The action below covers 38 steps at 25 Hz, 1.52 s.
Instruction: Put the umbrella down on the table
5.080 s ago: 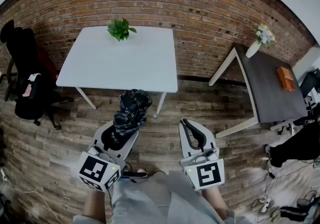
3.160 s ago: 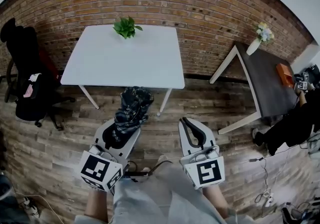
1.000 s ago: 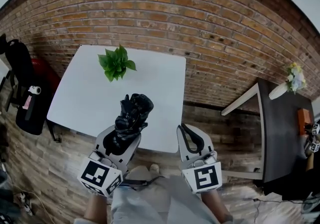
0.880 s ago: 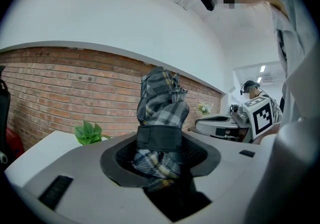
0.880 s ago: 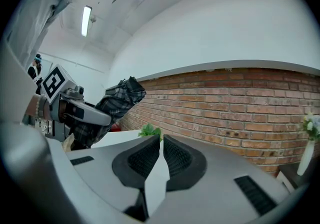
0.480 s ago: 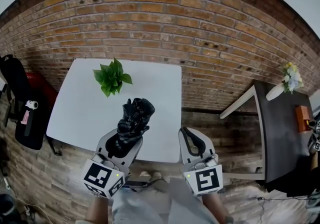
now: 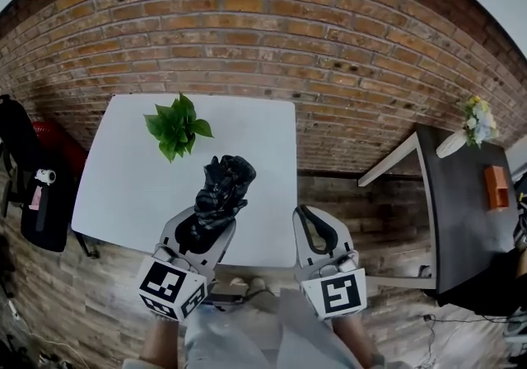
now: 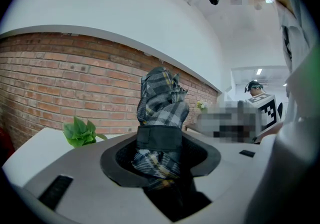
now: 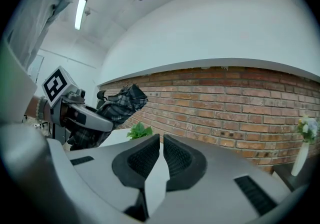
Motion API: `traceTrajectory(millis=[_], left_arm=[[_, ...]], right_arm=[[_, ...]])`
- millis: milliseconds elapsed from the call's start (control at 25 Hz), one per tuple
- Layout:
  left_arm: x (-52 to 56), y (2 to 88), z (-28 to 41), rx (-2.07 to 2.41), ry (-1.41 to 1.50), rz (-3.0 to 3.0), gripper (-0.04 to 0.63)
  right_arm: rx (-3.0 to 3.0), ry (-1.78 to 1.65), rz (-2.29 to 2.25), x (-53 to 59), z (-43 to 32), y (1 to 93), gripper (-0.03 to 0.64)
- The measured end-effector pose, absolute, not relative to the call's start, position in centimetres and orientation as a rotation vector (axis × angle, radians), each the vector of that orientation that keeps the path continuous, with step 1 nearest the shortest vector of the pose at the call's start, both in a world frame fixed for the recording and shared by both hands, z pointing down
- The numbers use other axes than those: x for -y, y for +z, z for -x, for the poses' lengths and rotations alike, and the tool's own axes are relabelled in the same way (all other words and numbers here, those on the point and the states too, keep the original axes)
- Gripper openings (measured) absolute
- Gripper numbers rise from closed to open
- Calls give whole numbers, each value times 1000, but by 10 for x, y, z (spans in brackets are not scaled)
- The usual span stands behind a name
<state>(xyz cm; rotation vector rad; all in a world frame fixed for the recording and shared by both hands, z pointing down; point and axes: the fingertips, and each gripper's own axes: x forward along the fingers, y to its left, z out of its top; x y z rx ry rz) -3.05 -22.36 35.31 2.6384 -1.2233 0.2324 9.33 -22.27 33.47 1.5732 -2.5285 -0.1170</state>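
A folded dark plaid umbrella (image 7: 221, 193) stands up out of my left gripper (image 7: 204, 224), which is shut on its lower part. The left gripper view shows the umbrella (image 8: 162, 113) with its strap wedged between the jaws of the left gripper (image 8: 161, 160). It hangs above the near part of the white table (image 7: 123, 194), just in front of a green potted plant (image 7: 174, 124). My right gripper (image 7: 305, 212) is over the table's near right corner, shut and holding nothing. In the right gripper view its pads (image 9: 145, 157) almost meet, and the umbrella (image 9: 120, 104) shows to the left.
A brick wall (image 7: 288, 30) runs behind the white table. To the right stands a dark table (image 7: 465, 219) with a vase of flowers (image 7: 473, 124) and an orange box (image 7: 496, 187). A black chair (image 7: 29, 194) stands at the left. The floor is wood plank.
The view has closed in on the white table. Both grippers, once over the floor in front of it, now reach over its near edge. The umbrella stays in the left gripper.
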Motion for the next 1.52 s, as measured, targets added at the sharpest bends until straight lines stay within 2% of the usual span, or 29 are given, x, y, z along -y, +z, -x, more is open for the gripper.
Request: traceTrajectory(millis=[480,1000,1520], left_arm=[[266,410,-5,1080,401,-2566,216],[314,523,-49,994,689,-2381,216],[320,630,-52,949,996,-2127,221]], right_arm=[[2474,-55,-1605,237,-100,352,54],[2416,19,-1635,241,-112,379,54],[2377,71,-1624,238,-118,396,54]])
